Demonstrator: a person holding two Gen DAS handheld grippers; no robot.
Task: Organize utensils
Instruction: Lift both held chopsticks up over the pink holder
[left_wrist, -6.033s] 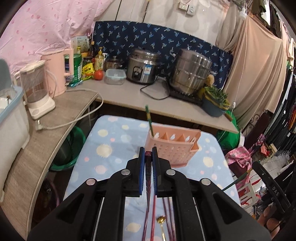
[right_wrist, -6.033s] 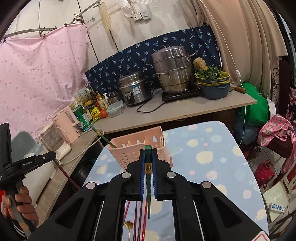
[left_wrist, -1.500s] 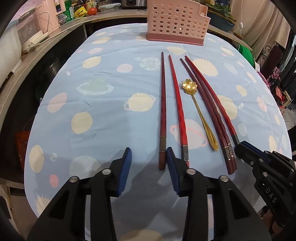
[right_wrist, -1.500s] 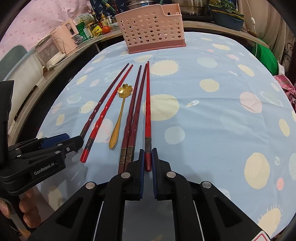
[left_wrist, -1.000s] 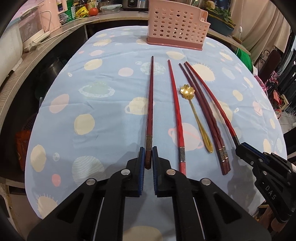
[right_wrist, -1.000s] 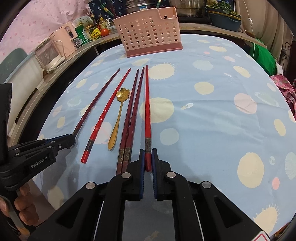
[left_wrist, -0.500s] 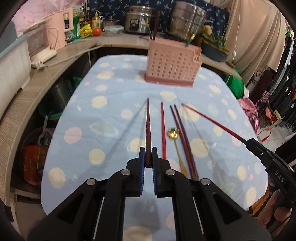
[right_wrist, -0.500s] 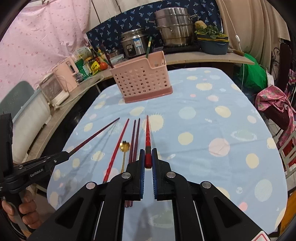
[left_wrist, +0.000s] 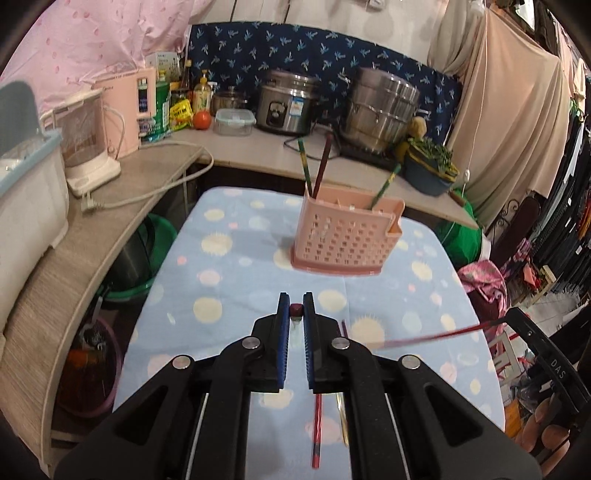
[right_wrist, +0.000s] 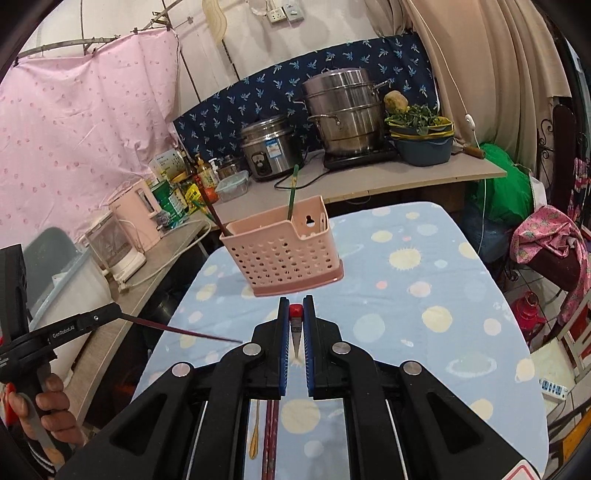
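Observation:
A pink perforated utensil basket (left_wrist: 341, 240) stands on the blue spotted tablecloth (left_wrist: 229, 266), with several chopsticks (left_wrist: 320, 166) upright in it; it also shows in the right wrist view (right_wrist: 284, 254). My left gripper (left_wrist: 295, 310) is shut on a dark red chopstick (left_wrist: 296, 309), held above the table and seen end-on. My right gripper (right_wrist: 295, 312) is shut on a bright red chopstick (right_wrist: 295, 311), also lifted. A red chopstick (left_wrist: 317, 432), a dark pair (right_wrist: 271, 439) and a gold spoon (right_wrist: 254, 432) lie on the cloth below.
A counter (left_wrist: 258, 147) behind the table carries a rice cooker (left_wrist: 286, 107), a steel steamer pot (left_wrist: 380, 110), a kettle (left_wrist: 86, 147) and a bowl of greens (left_wrist: 428, 166). A wooden shelf (left_wrist: 74, 258) runs along the left. Clothes and a chair crowd the right.
Both grippers have risen well above the table with their chopsticks and tilted up toward the basket. The chopsticks now hang point down from the jaws.

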